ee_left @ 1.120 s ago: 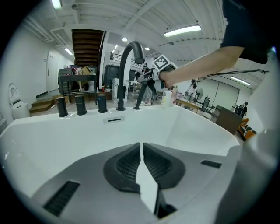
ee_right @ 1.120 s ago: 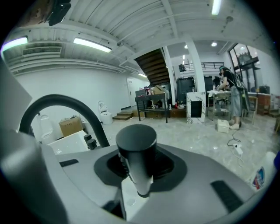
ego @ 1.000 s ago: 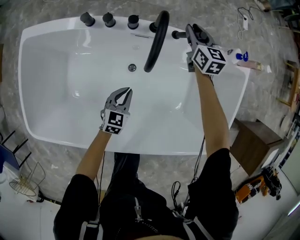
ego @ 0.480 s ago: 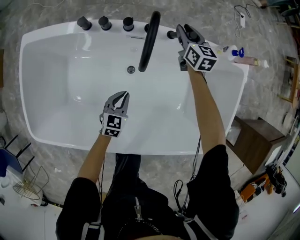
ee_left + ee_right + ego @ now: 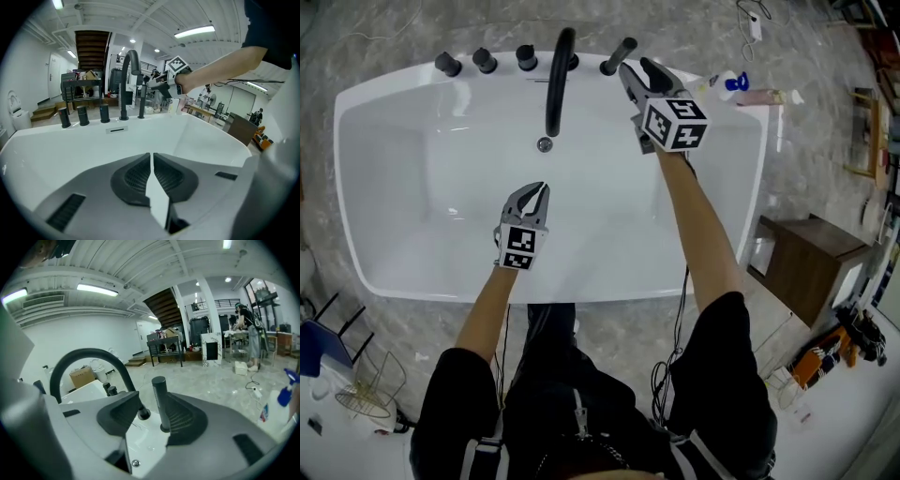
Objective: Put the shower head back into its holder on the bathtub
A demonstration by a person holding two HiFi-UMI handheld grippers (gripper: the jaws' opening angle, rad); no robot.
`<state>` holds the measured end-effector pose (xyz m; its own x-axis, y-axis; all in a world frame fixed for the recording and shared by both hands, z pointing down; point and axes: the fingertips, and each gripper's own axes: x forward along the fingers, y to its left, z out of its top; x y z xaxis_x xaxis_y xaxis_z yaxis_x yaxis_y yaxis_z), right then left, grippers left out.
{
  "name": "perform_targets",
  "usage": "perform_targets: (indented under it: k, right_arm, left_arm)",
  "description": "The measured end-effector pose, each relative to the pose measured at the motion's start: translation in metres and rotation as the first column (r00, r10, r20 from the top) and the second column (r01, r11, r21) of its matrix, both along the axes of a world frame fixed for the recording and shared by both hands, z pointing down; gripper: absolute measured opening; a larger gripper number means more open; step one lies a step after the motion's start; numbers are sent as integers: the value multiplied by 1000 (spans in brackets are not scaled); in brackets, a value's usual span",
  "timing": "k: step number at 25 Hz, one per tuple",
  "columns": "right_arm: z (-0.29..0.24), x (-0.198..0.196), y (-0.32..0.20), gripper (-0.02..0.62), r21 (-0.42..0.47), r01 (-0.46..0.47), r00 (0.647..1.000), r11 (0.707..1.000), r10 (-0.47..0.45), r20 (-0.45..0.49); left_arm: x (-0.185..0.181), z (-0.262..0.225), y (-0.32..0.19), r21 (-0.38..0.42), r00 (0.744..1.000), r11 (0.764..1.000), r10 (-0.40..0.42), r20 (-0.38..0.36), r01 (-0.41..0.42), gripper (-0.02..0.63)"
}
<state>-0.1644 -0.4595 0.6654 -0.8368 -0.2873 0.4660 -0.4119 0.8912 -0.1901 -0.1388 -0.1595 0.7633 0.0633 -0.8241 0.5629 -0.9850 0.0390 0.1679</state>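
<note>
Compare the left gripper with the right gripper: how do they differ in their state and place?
The left gripper is shut and empty; the right gripper's jaws are opening, with the upright shower head between them. The left gripper hangs over the inside of the bathtub; the right gripper is at its far rim, beside the black spout. Both point toward that far rim.
</note>
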Motion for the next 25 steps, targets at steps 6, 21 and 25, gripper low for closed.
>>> perform_targets:
  k: [6, 21, 25]
  right_arm:
    - [-29, 43, 42, 62, -12, 15, 999, 1000, -16, -34]
    - [-193, 161, 160, 5, 89, -99, 987, 991, 86, 136]
    - [-231, 208, 179, 5, 74, -130, 971, 989, 112, 210]
  left_arm:
    - [22, -32, -15, 40, 999, 998, 45, 0, -45, 38]
    - [54, -164, -12, 122, 996, 989, 77, 47, -82, 38]
    - [66, -221, -9, 167, 997, 985, 39, 72, -50, 38]
